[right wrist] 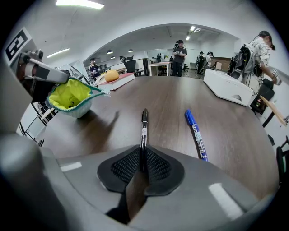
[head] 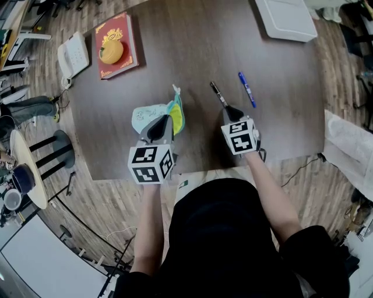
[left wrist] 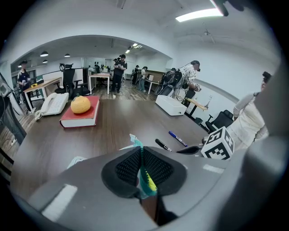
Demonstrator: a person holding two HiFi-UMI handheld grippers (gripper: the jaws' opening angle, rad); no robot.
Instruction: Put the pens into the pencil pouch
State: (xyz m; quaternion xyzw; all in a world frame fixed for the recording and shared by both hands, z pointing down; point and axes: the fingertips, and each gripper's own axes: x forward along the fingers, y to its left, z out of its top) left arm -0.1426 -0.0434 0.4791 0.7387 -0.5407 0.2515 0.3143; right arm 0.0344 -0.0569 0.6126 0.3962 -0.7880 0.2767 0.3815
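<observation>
A black pen lies on the dark wooden table, pointing away from me. My right gripper is shut on its near end; in the right gripper view the black pen runs straight out from between the pads of the right gripper. A blue pen lies loose just to the right of it, also seen as the blue pen. My left gripper is shut on the rim of the teal pencil pouch, holding its yellow-lined mouth open toward the pens. The left gripper pinches the pouch's edge.
A red book with an orange on it and a white telephone sit at the far left. A white box stands at the far right. The table's near edge runs just below the grippers. People and office chairs stand beyond the table.
</observation>
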